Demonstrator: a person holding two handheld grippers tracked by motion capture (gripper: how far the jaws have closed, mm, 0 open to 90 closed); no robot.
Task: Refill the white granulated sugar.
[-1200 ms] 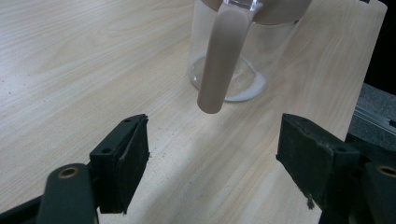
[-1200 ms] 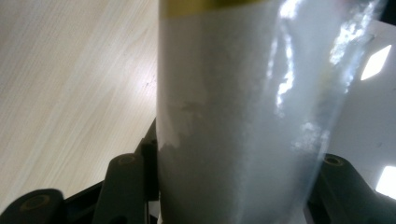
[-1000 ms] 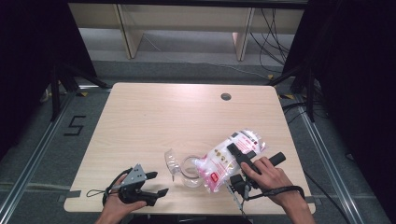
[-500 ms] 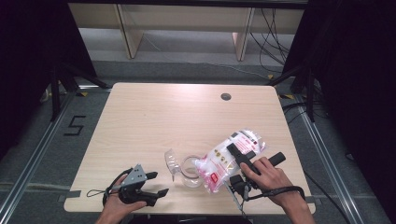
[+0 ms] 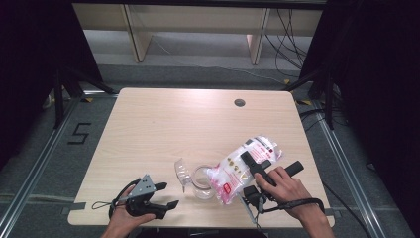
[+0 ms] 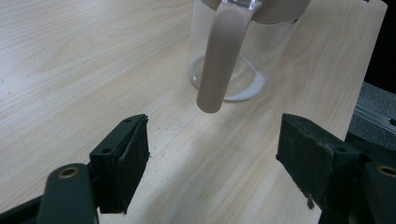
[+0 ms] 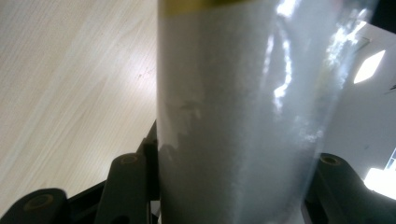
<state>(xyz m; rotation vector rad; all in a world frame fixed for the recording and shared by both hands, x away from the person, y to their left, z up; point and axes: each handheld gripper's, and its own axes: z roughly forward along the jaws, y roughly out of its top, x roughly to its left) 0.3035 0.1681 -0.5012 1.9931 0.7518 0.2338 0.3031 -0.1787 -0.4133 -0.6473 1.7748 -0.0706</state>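
A clear glass jug (image 5: pixel 200 181) with a handle stands near the table's front edge; in the left gripper view the jug (image 6: pixel 243 70) rises straight ahead with its handle (image 6: pixel 219 56) facing me. A clear bag of white grains (image 5: pixel 245 166) with a red label leans over the jug's right side. My right gripper (image 5: pixel 272 166) is shut on that bag, and in the right gripper view the bag (image 7: pixel 243 116) is pressed between the jaws. My left gripper (image 5: pixel 167 195) rests at the front left, open, its jaws (image 6: pixel 212 158) wide apart and short of the jug.
The light wooden table (image 5: pixel 173 124) has a small dark cable hole (image 5: pixel 239 102) at the back right. Beyond the far edge stands a low shelf frame (image 5: pixel 198 29) with cables on the floor. Dark curtains flank both sides.
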